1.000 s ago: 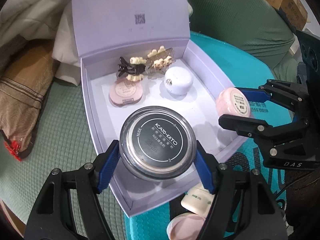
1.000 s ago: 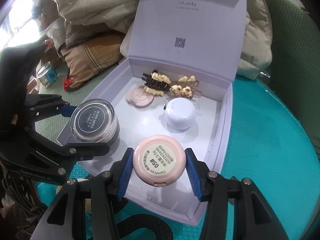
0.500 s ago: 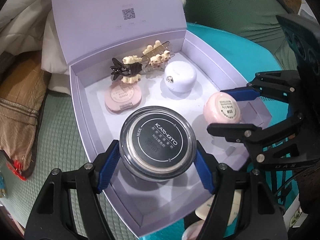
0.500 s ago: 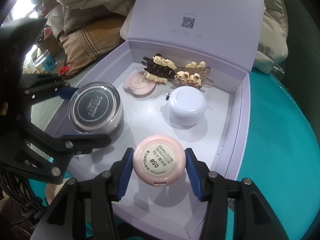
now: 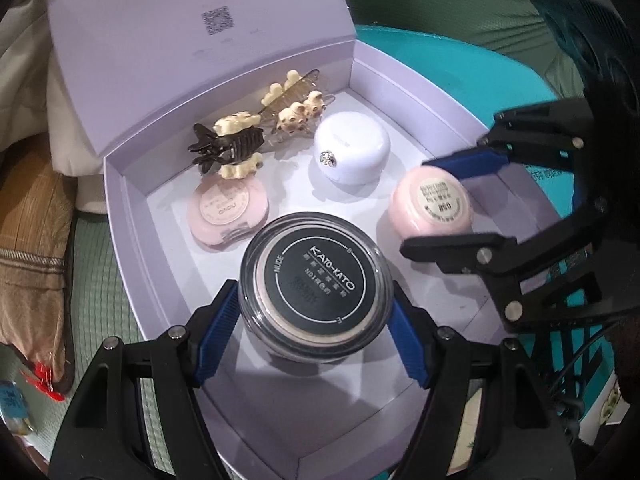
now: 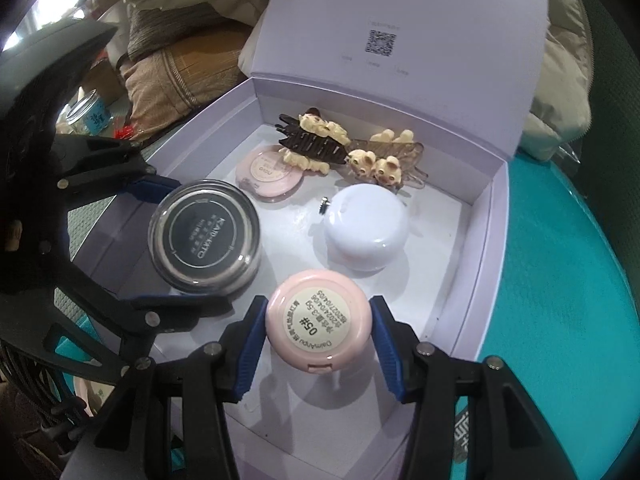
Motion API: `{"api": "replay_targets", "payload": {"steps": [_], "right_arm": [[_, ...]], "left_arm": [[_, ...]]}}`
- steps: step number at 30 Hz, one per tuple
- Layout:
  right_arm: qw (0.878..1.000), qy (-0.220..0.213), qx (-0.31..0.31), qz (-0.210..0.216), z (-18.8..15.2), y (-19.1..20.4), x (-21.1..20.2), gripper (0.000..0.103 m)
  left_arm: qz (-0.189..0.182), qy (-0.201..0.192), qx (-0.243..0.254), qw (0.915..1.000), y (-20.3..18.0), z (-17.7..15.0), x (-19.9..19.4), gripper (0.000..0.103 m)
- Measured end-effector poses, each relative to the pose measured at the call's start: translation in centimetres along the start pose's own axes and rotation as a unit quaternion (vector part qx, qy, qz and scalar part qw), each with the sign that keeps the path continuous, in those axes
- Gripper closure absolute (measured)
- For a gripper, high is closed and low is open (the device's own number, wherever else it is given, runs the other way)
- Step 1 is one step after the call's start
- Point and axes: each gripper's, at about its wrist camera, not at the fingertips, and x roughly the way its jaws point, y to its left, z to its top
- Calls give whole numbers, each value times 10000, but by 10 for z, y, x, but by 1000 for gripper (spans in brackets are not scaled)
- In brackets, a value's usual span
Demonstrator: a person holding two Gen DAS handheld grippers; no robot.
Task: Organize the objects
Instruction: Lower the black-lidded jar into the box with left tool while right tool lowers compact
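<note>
An open lilac box (image 5: 132, 220) (image 6: 486, 220) holds a flat pink compact (image 5: 228, 212) (image 6: 269, 174), a white round case (image 5: 351, 150) (image 6: 366, 226) and hair clips (image 5: 228, 142) (image 6: 316, 144). My left gripper (image 5: 314, 300) (image 6: 176, 244) is shut on a clear powder jar with a black lid (image 5: 315, 292) (image 6: 204, 238), held low over the box's near left floor. My right gripper (image 6: 318, 326) (image 5: 444, 200) is shut on a small pink round compact (image 6: 318, 326) (image 5: 432, 204), low over the near right floor. Whether either touches the floor I cannot tell.
The box stands on a teal surface (image 6: 568, 280) (image 5: 440, 56) with its lid upright at the back. Pale jars (image 6: 90, 392) lie in front of the box, half hidden. Brown and cream bedding (image 6: 180, 64) (image 5: 32, 240) and a small blue-labelled jar (image 6: 90, 114) lie to the left.
Both grippers have come forward and down into the box with their loads. The pink compact moved in from over the right rim to above the box floor. Neither grip has changed.
</note>
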Motion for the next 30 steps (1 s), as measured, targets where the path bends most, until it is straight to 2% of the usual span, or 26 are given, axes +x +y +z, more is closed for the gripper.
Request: {"api": "replay_targets", "payload": {"steps": [7, 16, 30], "right_arm": [[9999, -90, -30, -120, 5, -2, 4, 51], [9997, -108, -90, -203, 12, -4, 11, 51], [9994, -89, -139, -311, 15, -5, 14, 51]], "left_arm": [[156, 38, 265, 9995, -2, 2, 7, 33], [82, 79, 228, 9997, 5, 10, 10, 33], [232, 282, 203, 9991, 10, 19, 13, 33]]}}
